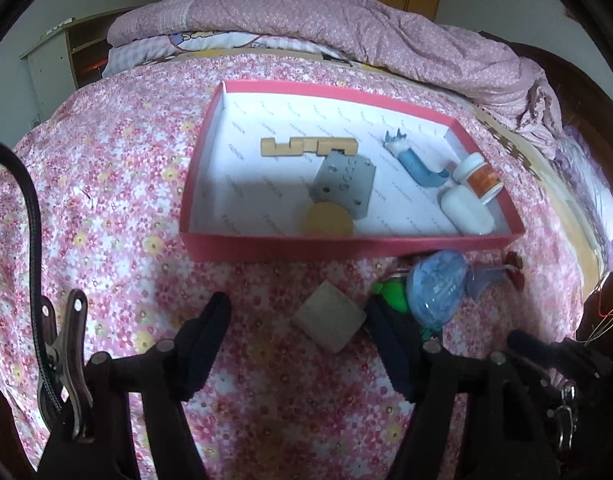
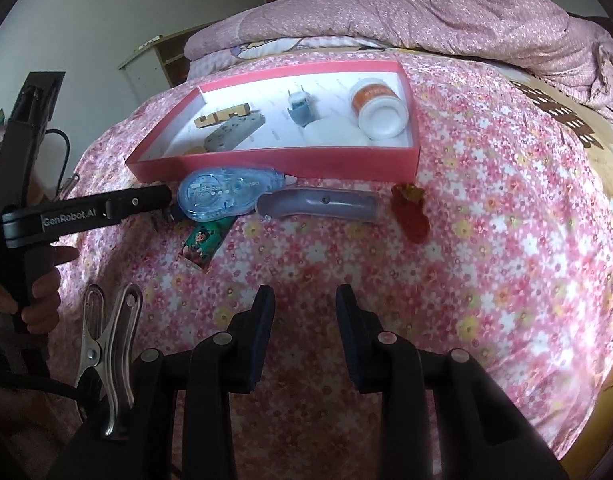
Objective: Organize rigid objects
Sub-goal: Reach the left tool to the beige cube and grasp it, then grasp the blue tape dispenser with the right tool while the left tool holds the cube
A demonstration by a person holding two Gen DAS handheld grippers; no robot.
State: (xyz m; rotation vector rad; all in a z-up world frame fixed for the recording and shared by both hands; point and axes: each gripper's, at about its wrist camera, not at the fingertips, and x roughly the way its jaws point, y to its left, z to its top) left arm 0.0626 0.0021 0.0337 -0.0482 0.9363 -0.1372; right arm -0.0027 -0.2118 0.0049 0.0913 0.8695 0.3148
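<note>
A red box (image 1: 346,246) (image 2: 274,162) lies on the floral bedspread. It holds a wooden puzzle piece (image 1: 306,146), a grey block with holes (image 1: 344,184), a yellow disc (image 1: 326,220), a blue charger (image 1: 416,162) and two white bottles (image 1: 466,206) (image 2: 380,110). My left gripper (image 1: 296,312) is open, its jaws on either side of a grey square block (image 1: 328,320) on the bed. Its arm shows in the right wrist view (image 2: 106,210). My right gripper (image 2: 304,296) is open and empty above the bedspread.
In front of the box lie a blue correction tape dispenser (image 2: 222,194) (image 1: 436,284), a green cartoon card (image 2: 206,242), a grey curved knife handle (image 2: 318,204) and a red strawberry-shaped piece (image 2: 410,214). A folded pink quilt (image 1: 346,28) lies behind the box.
</note>
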